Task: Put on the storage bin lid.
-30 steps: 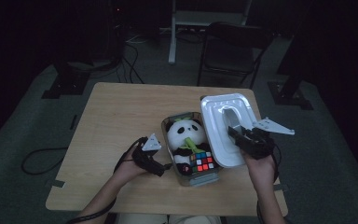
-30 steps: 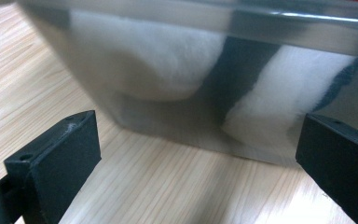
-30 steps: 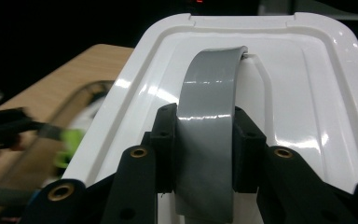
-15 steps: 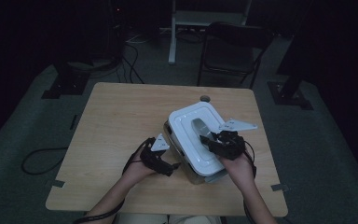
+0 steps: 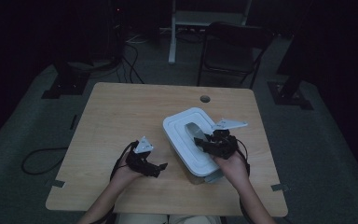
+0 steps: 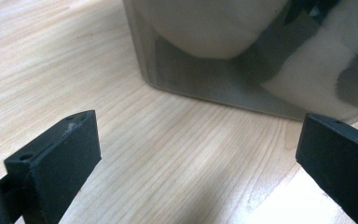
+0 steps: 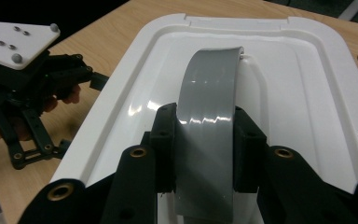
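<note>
A white lid with a grey arched handle lies over a clear plastic box on the wooden table. My right gripper is shut on that handle; in the right gripper view the jaws clamp the grey handle from both sides above the lid. My left gripper stands open just left of the box, low over the table. In the left gripper view its jaws are wide apart, facing the box's clear wall, with a black-and-white plush showing through it.
The table has a round cable hole near its far edge. A dark chair and a white stand are behind the table. Bare tabletop stretches to the left and far side of the box.
The right gripper carried the lid from the right side over onto the box, covering the plush panda and the coloured cube. The left gripper shifted slightly beside the box.
</note>
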Available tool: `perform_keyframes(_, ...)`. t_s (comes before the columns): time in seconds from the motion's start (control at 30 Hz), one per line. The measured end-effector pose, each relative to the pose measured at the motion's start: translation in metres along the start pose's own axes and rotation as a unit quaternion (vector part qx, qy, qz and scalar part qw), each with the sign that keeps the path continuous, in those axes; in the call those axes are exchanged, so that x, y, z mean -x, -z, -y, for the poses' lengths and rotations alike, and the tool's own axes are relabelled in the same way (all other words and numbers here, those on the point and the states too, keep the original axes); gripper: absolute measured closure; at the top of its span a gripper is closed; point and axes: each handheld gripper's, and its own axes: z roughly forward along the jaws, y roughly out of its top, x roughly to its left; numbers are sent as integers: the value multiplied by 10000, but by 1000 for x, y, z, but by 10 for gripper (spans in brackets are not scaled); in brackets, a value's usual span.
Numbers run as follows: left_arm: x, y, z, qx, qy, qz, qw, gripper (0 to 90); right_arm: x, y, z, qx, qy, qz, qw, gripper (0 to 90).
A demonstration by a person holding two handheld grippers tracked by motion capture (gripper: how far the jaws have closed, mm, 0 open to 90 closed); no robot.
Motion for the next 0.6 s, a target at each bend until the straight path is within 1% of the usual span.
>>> perform_keyframes(0.07,1,0,0,13,-3,14,10000,6,-1,-1,0,-34,32,21,10000,676)
perform_keyframes(0.23,2,0,1,-2,-4,23,10000,6,-1,-4,2,-124,-8,-57,9999,678)
perform_keyframes(0.27,2,-1,1,2,2,25,10000,6,-1,-5,2,-168,28,-99,9998,680)
perform_keyframes(0.37,3,-1,2,-13,2,22,10000,6,-4,-8,3,-234,148,-35,9996,681)
perform_keyframes(0.4,3,-1,2,6,13,17,10000,6,-4,-8,4,-246,145,-35,9996,681)
perform_keyframes(0.43,4,-1,2,23,32,41,10000,6,-5,-9,6,-228,175,3,9996,682)
perform_keyframes(0.47,4,-1,3,20,24,35,10000,6,-2,-9,9,-178,123,-71,9997,682)
perform_keyframes(0.5,5,-2,3,7,18,15,10000,6,1,-8,11,-115,31,-95,9999,682)
perform_keyframes(0.53,5,-3,4,-11,8,26,10000,6,1,-8,11,-115,51,-96,9999,682)
perform_keyframes(0.6,5,-5,4,-58,15,5,10000,6,-4,-9,10,-131,163,34,9998,681)
